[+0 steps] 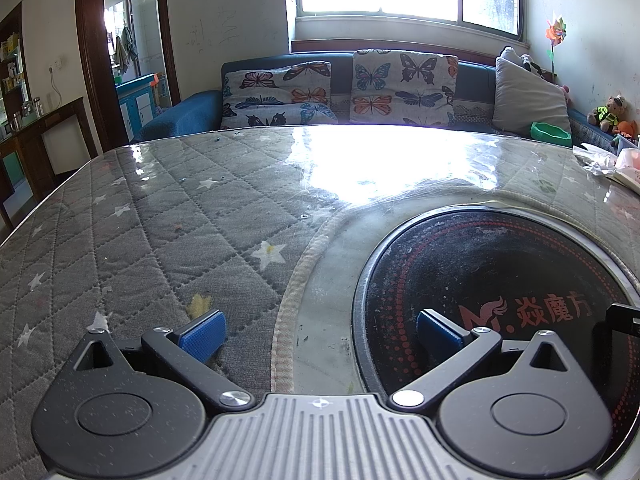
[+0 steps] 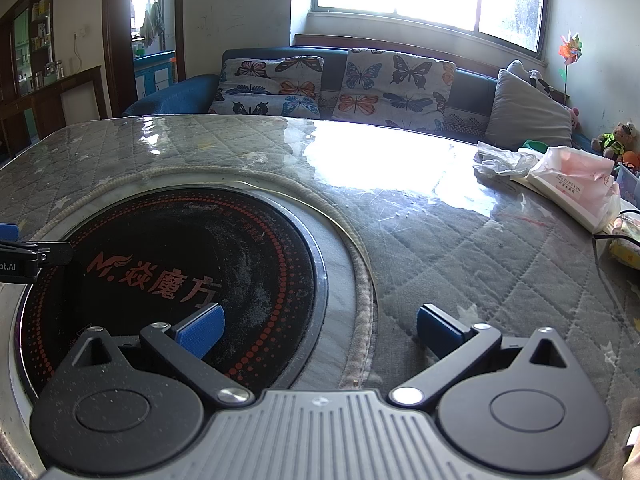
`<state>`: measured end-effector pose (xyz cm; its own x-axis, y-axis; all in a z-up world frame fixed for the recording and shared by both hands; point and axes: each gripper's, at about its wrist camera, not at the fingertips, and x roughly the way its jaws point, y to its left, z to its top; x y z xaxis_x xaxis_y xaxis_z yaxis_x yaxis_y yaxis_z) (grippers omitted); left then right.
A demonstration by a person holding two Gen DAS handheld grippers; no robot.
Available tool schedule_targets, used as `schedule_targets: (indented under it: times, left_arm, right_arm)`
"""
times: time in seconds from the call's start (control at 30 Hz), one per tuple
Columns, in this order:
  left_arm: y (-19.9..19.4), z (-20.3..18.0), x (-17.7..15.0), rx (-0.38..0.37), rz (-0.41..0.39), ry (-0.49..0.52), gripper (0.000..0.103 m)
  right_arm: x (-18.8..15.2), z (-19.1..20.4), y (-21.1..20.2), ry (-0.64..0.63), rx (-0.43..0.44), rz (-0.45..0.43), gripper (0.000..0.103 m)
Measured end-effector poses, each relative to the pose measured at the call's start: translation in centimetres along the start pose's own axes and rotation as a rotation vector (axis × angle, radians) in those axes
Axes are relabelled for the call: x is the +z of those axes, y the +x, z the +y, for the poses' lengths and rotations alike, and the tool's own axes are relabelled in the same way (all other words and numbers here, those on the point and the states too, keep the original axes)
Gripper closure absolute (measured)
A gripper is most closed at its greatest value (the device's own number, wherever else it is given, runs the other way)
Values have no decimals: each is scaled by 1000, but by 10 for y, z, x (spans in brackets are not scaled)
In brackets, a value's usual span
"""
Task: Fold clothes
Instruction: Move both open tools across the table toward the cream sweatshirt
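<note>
Tongs [image 1: 318,334] [image 2: 320,330] gape (both pairs) above table [image 1: 160,216] [image 2: 500,248].

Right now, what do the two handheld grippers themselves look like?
Both look alike: the left gripper and right gripper have matte black linkage arms with silver pivot pins, rounded black side housings and a ribbed grey centre plate. Their fingers carry blue textured pads.

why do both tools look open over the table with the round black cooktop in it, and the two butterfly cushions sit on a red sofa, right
Not quite: the sofa is blue, not red, as the right wrist view shows. The rest holds: the left tool and right tool are both open over the table with the round black cooktop, and there are two butterfly cushions.
</note>
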<state>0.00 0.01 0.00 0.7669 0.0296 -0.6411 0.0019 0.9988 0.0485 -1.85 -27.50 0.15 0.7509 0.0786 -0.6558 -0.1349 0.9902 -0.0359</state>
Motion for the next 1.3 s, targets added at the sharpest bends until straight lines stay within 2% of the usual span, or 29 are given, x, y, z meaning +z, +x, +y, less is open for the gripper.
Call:
schedule_targets:
  times: [0.4, 0.73, 0.97, 1.13, 1.3]
  left_arm:
    - [-2, 1, 3, 4, 15, -1, 0]
    - [-13, -9, 12, 22, 55, 24, 0]
    - [-46, -12, 21, 22, 34, 47, 0]
    - [-85, -15, 31, 7, -11, 80, 0]
    - [-122, -26, 44, -11, -17, 92, 0]
  right_arm:
    - [0, -2, 1, -8, 6, -1, 0]
    - [-2, 0, -25, -36, 39, -2, 0]
    - [-5, -1, -54, -37, 81, -26, 0]
    - [-7, 2, -88, -63, 89, -65, 0]
    - [-10, -3, -125, -78, 108, -92, 0]
